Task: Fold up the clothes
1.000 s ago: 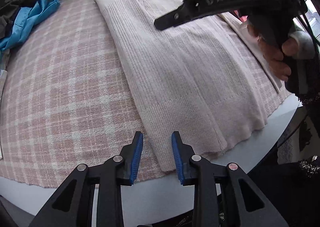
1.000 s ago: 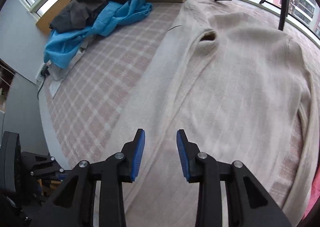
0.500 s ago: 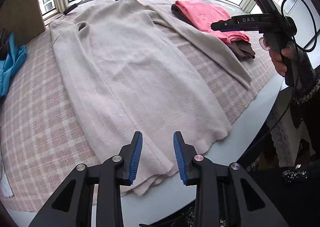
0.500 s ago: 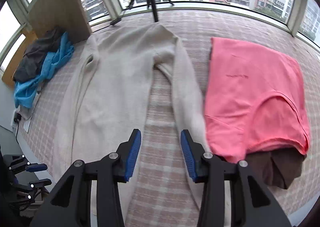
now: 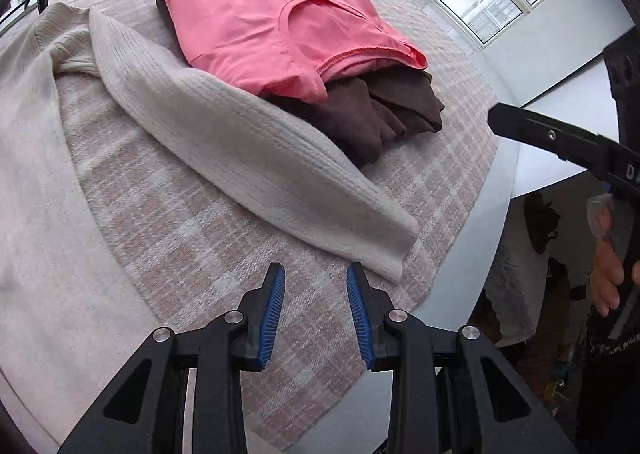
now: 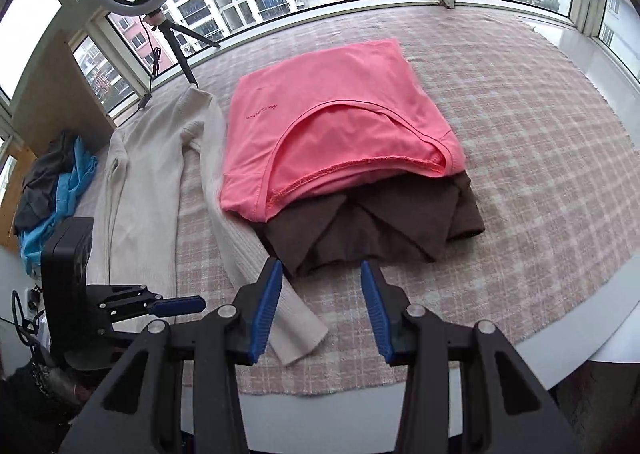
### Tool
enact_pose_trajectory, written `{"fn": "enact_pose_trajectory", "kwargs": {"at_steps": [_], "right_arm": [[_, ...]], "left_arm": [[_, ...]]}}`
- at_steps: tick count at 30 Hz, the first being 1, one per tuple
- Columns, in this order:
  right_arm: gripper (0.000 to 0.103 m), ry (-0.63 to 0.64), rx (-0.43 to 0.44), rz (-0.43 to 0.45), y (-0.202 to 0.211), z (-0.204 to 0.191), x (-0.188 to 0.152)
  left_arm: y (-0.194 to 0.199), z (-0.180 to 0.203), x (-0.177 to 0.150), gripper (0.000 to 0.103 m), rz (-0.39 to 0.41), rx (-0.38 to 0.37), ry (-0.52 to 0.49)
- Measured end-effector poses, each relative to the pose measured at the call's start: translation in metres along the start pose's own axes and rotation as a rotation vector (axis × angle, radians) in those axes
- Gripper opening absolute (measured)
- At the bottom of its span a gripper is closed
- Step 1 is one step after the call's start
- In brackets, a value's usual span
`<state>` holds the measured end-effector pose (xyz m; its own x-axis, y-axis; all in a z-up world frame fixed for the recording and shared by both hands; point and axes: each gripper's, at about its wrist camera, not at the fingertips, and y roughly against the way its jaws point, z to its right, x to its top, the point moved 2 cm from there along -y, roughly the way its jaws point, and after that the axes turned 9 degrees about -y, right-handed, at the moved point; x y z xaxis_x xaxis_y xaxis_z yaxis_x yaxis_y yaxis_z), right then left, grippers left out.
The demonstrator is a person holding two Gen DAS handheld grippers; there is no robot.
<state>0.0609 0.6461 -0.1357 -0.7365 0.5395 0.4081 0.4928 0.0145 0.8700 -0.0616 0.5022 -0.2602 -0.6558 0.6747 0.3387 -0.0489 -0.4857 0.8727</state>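
Both grippers are swinging right, away from the sweater body toward its outstretched sleeve point(image 5: 256, 157), which is lying flat on the desk point(image 5: 472, 258) beside the folded pink shirt point(image 6: 332, 121). The left gripper point(image 5: 315, 312) and right gripper point(image 6: 322, 308) are hovering near the cuff, jaws wide and holding nothing. Judging by this, the sleeve is being lined up for folding.

We see bare checked cloth point(image 5: 224, 254) between the sweater's sleeve point(image 5: 260, 157) and its body, open for a gripper. Behind the sleeve, touching it, the pink top point(image 6: 332, 121) stacked on a brown garment point(image 6: 380, 221) blocks the way. Beyond that stack the cloth lies open again.
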Motion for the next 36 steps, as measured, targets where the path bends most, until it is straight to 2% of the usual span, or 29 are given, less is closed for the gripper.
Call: {"fn": "enact_pose_trajectory", "kwargs": {"at_steps": [6,10,12,14,20,22,25,30,33,36], "right_arm": [[0.041,-0.047,0.032,0.011,0.013,0.024,-0.017],[0.041,-0.065,0.042,0.016,0.015,0.034,-0.016],[0.041,-0.070,0.051,0.016,0.014,0.036,-0.015],[0.041,-0.071,0.061,0.015,0.013,0.038,-0.013],[0.041,-0.017,0.090,0.007,0.002,0.021,0.008],[0.041,0.024,0.108,0.009,-0.004,0.005,0.023],[0.041,0.109,0.131,0.006,-0.016,-0.032,0.052],[0.041,0.310,0.231,-0.026,-0.049,-0.131,0.109],[0.041,0.402,0.198,-0.068,-0.100,-0.189,0.141],[0.041,0.407,0.123,-0.153,-0.169,-0.226,0.165]], "left_arm": [[-0.018,0.002,0.014,0.031,-0.016,0.070,0.020],[-0.020,0.000,0.020,0.031,0.008,0.075,0.058],[-0.021,0.001,0.021,0.028,0.024,0.093,0.053],[-0.023,0.002,0.021,0.008,0.033,0.100,0.048],[0.001,-0.006,0.014,0.005,0.082,0.048,0.083],[0.020,-0.009,0.012,0.005,0.116,0.039,0.085],[0.055,-0.017,0.003,0.005,0.168,0.067,0.094],[0.096,-0.030,-0.016,0.005,0.212,0.127,0.108],[0.103,-0.038,-0.022,0.005,0.225,0.149,0.130],[0.109,-0.045,-0.027,0.005,0.236,0.164,0.149]]}}
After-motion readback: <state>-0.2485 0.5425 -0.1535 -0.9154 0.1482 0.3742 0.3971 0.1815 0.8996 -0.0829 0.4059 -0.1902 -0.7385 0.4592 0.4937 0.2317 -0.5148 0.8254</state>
